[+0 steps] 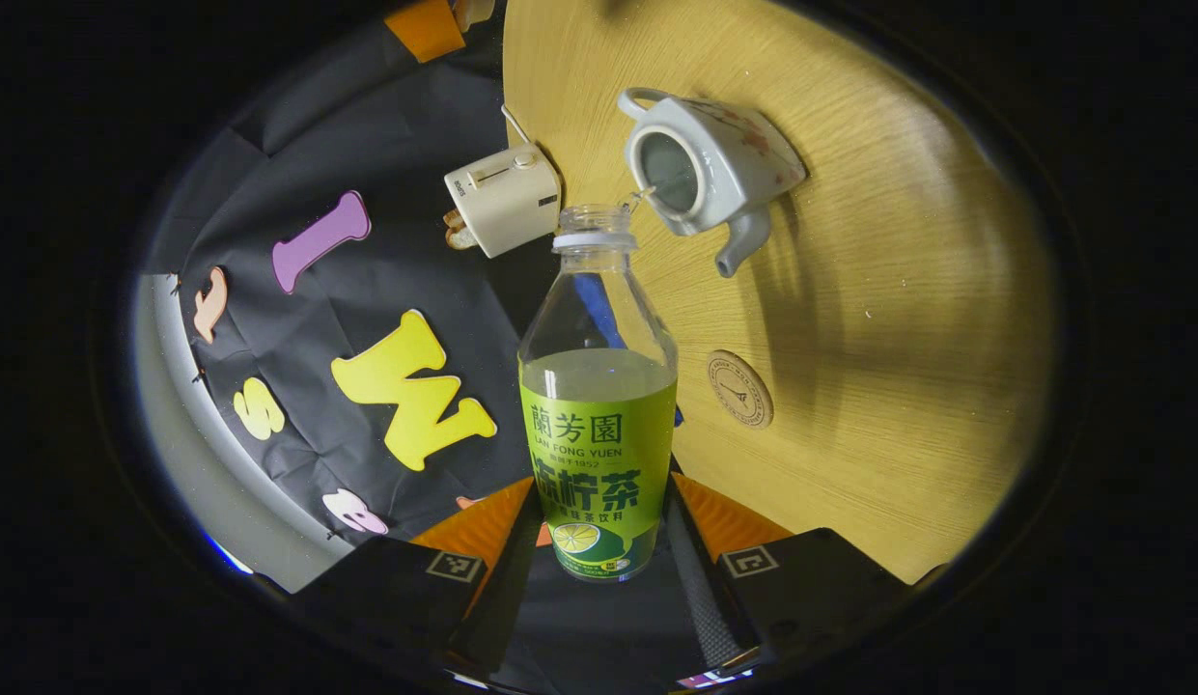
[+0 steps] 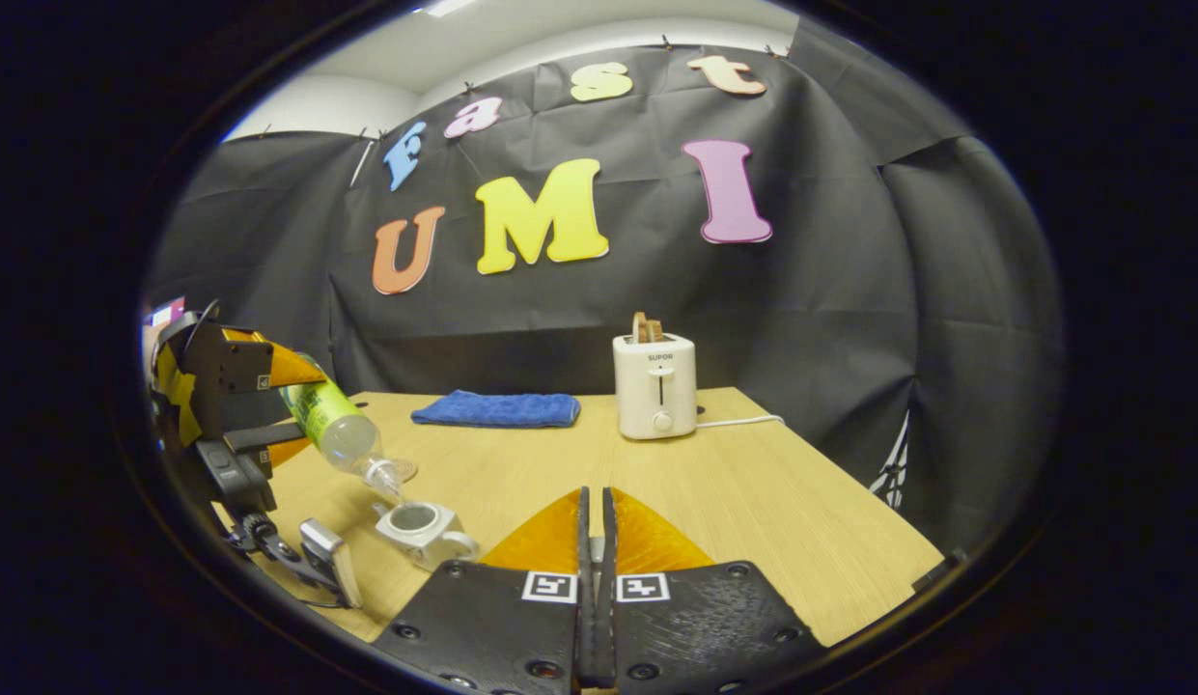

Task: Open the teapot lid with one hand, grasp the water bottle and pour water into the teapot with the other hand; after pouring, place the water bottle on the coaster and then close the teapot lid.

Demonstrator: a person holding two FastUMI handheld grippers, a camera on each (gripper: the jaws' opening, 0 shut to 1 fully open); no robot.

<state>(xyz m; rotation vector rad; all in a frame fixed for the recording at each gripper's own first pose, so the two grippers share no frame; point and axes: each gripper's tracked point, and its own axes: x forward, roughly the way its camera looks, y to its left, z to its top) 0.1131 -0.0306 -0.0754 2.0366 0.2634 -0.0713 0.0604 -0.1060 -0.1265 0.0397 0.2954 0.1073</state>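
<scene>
Both left fingers (image 1: 700, 569) clamp water bottle (image 1: 599, 425).

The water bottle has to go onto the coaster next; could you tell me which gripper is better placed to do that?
Left. The left gripper already holds the water bottle, tilted over the open teapot, with the coaster close by on the table.

Both grippers (image 1: 599, 579) (image 2: 595, 541) carry black blocks with square coded markers and screws.

Wooden table (image 2: 753, 502) with teapot (image 2: 420, 529), coaster (image 1: 739, 388), toaster (image 2: 654, 386), folded blue cloth (image 2: 497, 409).
</scene>
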